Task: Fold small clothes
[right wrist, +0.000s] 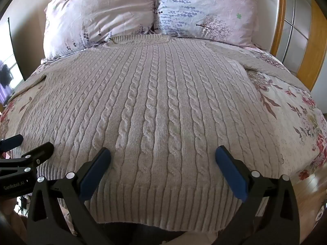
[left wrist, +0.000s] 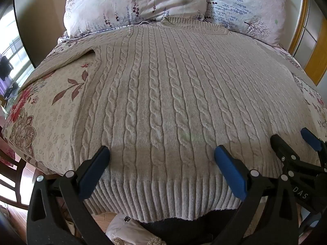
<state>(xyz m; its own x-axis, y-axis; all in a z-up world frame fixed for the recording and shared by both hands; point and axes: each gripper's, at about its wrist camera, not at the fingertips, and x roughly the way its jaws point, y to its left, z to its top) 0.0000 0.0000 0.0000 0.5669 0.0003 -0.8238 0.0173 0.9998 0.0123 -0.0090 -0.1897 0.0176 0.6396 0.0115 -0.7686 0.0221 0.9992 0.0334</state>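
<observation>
Sweater (left wrist: 163, 102) fills the frame's middle, flat on your bed (left wrist: 47, 122), both grippers' fingers (left wrist: 96, 171) (right wrist: 231, 173) spread wide above its hem.

Bright daylight from a window (left wrist: 12, 67) at left, soft shadows, sharp focus, heavy fisheye edge bending

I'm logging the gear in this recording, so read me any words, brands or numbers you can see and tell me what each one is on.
"DAS": white letters on the black body of the right gripper, seen from the left wrist view; the word may continue out of view.
"GenRobot.AI": white letters on the black body of the left gripper, seen from the right wrist view.
The beige cable-knit sweater, floral bedspread and pillows show no text.
</observation>
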